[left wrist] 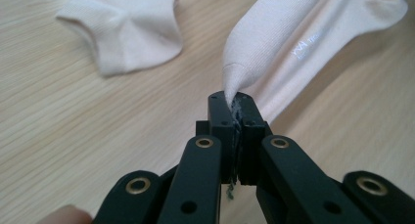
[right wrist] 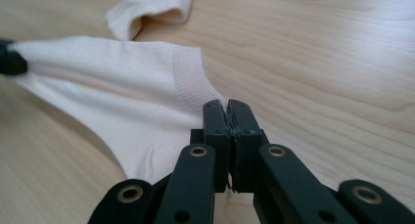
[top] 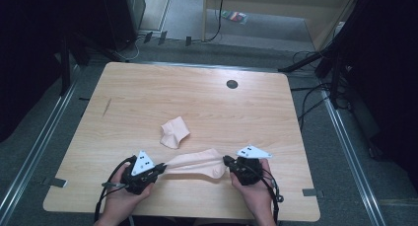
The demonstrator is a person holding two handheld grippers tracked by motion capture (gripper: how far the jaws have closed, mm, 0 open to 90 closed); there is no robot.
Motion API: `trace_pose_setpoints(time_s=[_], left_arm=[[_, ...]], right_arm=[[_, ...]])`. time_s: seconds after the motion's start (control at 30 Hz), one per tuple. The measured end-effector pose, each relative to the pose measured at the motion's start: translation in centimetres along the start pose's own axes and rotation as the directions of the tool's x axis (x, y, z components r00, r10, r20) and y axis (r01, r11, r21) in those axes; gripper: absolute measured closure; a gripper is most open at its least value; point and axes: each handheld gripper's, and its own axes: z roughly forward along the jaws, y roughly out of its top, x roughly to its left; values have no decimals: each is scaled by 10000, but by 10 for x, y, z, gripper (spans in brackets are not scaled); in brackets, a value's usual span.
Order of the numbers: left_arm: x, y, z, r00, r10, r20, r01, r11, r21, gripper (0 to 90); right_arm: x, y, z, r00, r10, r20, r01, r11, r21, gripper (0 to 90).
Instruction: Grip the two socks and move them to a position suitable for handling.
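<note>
Both tools, left tool (left wrist: pixel 234 102) and right tool (right wrist: pixel 226 106), clamped tight on opposite ends of 1 stretched pale sock (top: pixel 197 163).

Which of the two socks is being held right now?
The stretched sock nearest the person, pinched between the left gripper and right gripper. The other sock lies loose and crumpled behind it.

My left tongs (top: pixel 158 170) and right tongs (top: pixel 228 161) sit low at the tabletop's (top: pixel 148 88) near edge, both clamped tight, tips pointing toward each other.
</note>
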Motion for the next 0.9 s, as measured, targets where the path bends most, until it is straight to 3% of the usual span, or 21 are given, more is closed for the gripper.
trace_pose_setpoints(time_s=[0.03,0.13,0.17,0.2,0.23,0.27,0.3,0.37,0.47,0.53,0.6,0.7,0.77,0.9], left_arm=[[1,-7,-5,9998,211,-52,-209,9992,355,896],[4,-18,-5,9977,-171,661,126,9975,689,892],[4,-18,-5,9977,-171,661,126,9975,689,885],[6,-22,-3,9921,-379,1198,335,9987,388,828],[6,-22,-1,9924,-434,1150,396,9986,354,707],[6,-22,0,9930,-390,1110,369,9991,210,595],[6,-22,0,9930,-390,1110,369,9991,210,533],[11,-21,-2,9894,-761,1239,830,9952,-510,479],[15,-20,-1,9810,-1378,1369,1518,9835,-979,482],[16,-18,3,9776,-1724,1205,1861,9759,-1136,527],[15,-16,10,9758,-1894,1096,2016,9728,-1138,585],[14,-13,18,9728,-2024,1129,2134,9723,-958,642],[7,-11,27,9803,-1793,824,1842,9812,-570,652],[1,-11,32,9859,-1547,641,1569,9871,-306,653]], right_arm=[[5,-1,1,9998,-187,31,187,9997,170,888],[11,-4,4,9993,-326,-162,333,9985,425,887],[11,-4,4,9993,-326,-162,333,9985,425,887],[13,-9,11,9976,-410,-554,438,9978,507,851],[13,-11,14,9970,-535,-555,560,9974,458,753],[13,-12,17,9976,-630,-299,638,9975,292,592],[13,-12,17,9976,-630,-299,638,9975,292,592],[9,-12,16,9993,-241,-284,242,9997,10,558],[6,-13,7,9995,204,-232,-209,9994,-259,563],[5,-19,4,9990,421,-133,-422,9990,-115,564],[4,-25,5,9978,656,43,-657,9977,167,580],[5,-29,8,9966,807,158,-811,9962,310,588],[10,-30,13,9979,540,346,-553,9978,357,599],[15,-30,19,9988,287,389,-306,9984,483,621]])
